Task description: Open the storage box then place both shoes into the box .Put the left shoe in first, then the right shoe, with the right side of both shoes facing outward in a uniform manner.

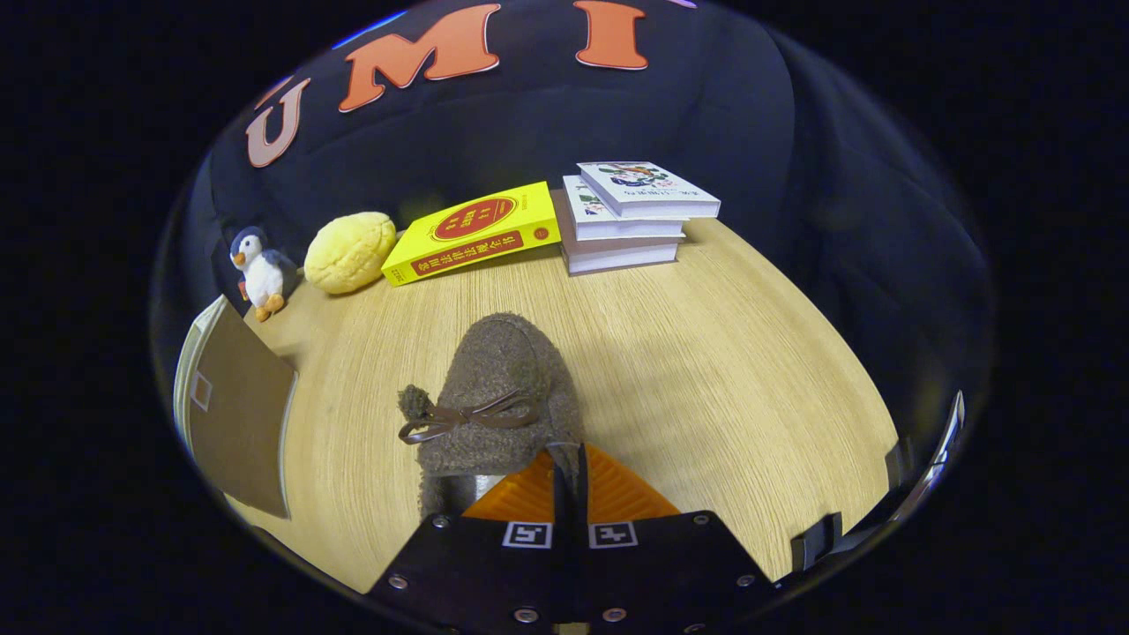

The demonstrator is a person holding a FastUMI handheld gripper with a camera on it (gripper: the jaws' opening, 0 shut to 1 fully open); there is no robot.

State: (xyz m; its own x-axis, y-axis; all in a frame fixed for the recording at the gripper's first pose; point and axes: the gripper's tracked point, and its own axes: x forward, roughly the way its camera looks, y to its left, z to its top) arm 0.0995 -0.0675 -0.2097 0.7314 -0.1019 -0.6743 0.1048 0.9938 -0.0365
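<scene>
Gripper view. The gripper points forward over a light wooden table. Its two orange ribbed fingers are drawn together with only a thin dark slit between them. They pinch the rim of the heel opening of a brown fuzzy shoe, one finger on either side of the edge, so the tongs are closed on the shoe's collar.

The shoe stretches away from the fingers, toe pointing toward the far side of the table. A brown ribbon bow sits across its upper, just ahead of the fingertips. A little pale lining shows at the opening beside the left finger.

Surroundings, beyond the shoe along the far edge of the table:
- a yellow book with a red disc on its cover, tilted, its far end propped against a stack of books;
- that stack is three volumes, light covers, just beside the yellow book;
- a yellow bun-shaped plush touching or nearly touching the yellow book's low corner;
- a small penguin toy, upright, just beside the plush.

Nearer, well off to the left of the shoe, a brown flat panel with pale edges stands at the table's rim; cannot tell what it belongs to. At the right rim, a dark bracket with a shiny strip.

Bare wood lies between the shoe and the books.
</scene>
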